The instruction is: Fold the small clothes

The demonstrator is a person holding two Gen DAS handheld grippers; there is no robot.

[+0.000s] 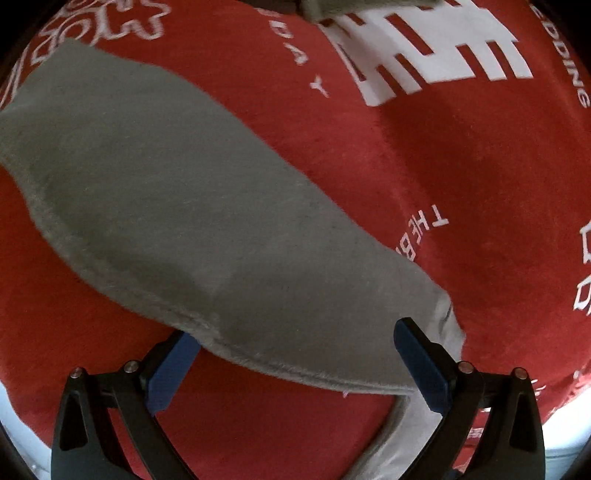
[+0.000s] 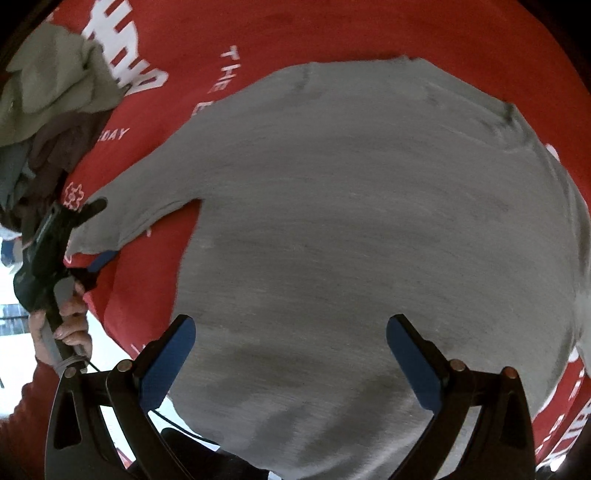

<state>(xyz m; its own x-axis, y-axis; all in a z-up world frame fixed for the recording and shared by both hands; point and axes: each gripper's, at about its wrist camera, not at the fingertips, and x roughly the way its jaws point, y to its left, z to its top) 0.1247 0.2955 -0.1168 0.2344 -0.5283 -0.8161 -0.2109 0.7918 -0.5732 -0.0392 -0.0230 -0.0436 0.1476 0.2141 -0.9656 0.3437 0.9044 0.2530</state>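
A small grey T-shirt lies flat on a red cloth with white lettering. In the left wrist view one grey sleeve stretches away from my left gripper, which is open with the sleeve's hemmed end lying between and partly over its blue fingers. My right gripper is open and empty, just above the shirt's body near its lower part. The right wrist view also shows the left gripper at the sleeve end, held by a hand.
A heap of other clothes, olive, brown and blue-grey, sits at the far left of the red cloth. A corner of the heap shows at the top of the left wrist view. The cloth's edge drops off near my grippers.
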